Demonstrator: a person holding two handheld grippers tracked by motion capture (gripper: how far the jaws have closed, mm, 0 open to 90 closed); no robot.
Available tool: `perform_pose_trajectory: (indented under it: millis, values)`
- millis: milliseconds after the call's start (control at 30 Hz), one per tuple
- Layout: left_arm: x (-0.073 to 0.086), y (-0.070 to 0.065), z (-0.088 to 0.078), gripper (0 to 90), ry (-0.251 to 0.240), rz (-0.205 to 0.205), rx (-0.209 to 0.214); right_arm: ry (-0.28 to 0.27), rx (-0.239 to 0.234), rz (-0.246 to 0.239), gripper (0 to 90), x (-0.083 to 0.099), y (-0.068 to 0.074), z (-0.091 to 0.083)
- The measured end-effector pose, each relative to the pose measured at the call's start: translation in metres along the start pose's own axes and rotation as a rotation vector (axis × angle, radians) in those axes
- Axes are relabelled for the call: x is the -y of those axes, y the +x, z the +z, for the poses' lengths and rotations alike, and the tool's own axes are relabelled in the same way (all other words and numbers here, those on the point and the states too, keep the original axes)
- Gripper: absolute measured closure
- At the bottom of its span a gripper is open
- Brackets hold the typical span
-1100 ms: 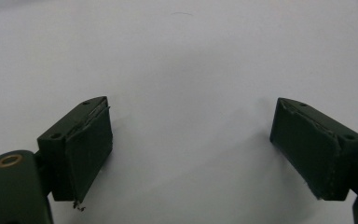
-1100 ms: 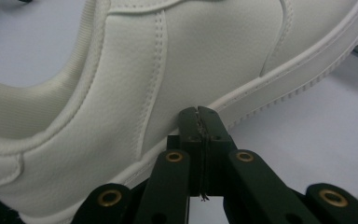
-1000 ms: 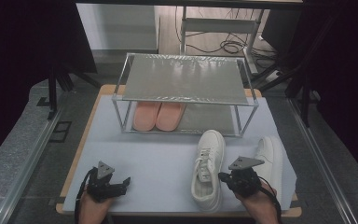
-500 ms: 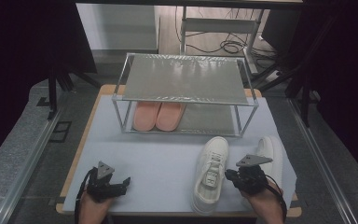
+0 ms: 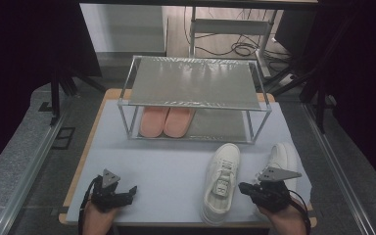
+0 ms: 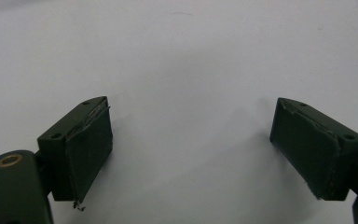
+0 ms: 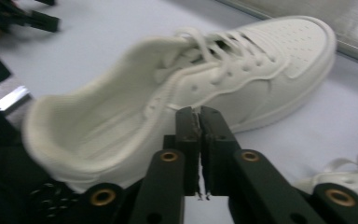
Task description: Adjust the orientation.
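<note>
A white sneaker (image 5: 222, 181) lies on the pale table (image 5: 166, 166), toe pointing away from me. Its mate (image 5: 284, 159) lies to the right, partly behind my right gripper (image 5: 245, 188). That gripper hovers just right of the first sneaker's heel; its jaws have just been closing and are shut with nothing between them. In the right gripper view the shut jaws (image 7: 199, 112) sit in front of the sneaker's (image 7: 214, 79) side, apart from it. My left gripper (image 5: 129, 192) rests near the front left of the table, open and empty; its jaws (image 6: 191, 140) stand wide over bare table (image 6: 191, 56).
A metal two-level rack (image 5: 191, 83) stands at the back of the table with a pair of pink slippers (image 5: 166, 121) on its lower level. The second sneaker's laces (image 7: 349, 172) lie at the lower right of the right gripper view. Dark floor surrounds the table.
My right gripper has shifted a little to the right, away from the sneaker's heel. The left gripper and both sneakers have stayed put.
</note>
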State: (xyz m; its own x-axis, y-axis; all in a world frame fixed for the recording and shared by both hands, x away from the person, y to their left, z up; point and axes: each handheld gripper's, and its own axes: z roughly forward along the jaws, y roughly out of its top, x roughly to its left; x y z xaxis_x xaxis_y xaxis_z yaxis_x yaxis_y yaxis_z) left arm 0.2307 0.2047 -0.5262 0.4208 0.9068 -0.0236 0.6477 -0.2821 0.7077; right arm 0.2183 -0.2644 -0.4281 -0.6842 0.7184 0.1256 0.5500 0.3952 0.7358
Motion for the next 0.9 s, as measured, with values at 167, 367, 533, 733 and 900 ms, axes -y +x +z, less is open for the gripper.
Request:
perform_pose_trajectory:
  millis: [167,367,533,733,900]
  values:
    - [0.000,0.000,0.000,12.9,0.000,-0.001,0.000,-0.010,-0.067,-0.014,90.0,-0.001,0.012,-0.002]
    - [0.000,0.000,0.000,12.9,0.000,0.000,0.000,0.007,-0.120,-0.037,90.0,-0.002,0.025,0.011]
    - [0.000,0.000,0.000,12.9,0.000,0.000,0.000,0.036,-0.133,-0.055,90.0,0.000,0.031,0.022]
    - [0.000,0.000,0.000,12.9,-0.001,0.000,0.000,0.049,-0.138,-0.039,90.0,0.002,0.025,0.026]
    - [0.000,0.000,0.000,12.9,-0.001,0.000,-0.001,0.059,-0.111,-0.040,90.0,0.002,0.020,0.025]
